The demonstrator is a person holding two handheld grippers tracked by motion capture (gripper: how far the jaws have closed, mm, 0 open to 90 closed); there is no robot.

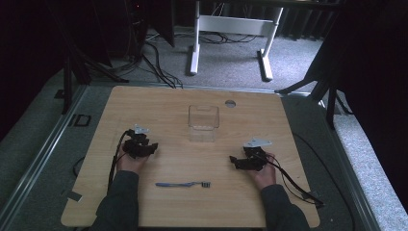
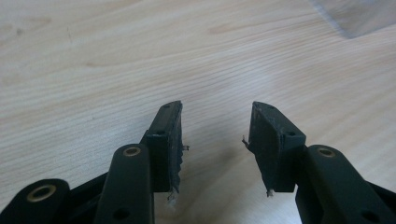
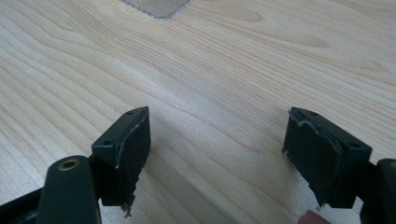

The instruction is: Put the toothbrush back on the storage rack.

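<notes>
Nearest the high camera, between the person's two dark sleeves, lies a slim blue plastic toothbrush (image 1: 183,184) flat on the light wooden table (image 1: 159,110), its long handle running left to right and its darker bristle head at the right end; the bristles are too small to make out. It sits near the table's front edge, apart from both grippers. Beyond it stands a clear, square plastic container (image 1: 203,117), upright near the table's middle, and each gripper view cuts it off to a corner. On the left, the left gripper (image 2: 215,140) has its black jaws spread wide with bare wood between them. On the right, the right gripper (image 3: 219,158) gapes wider, also holding nothing.
</notes>
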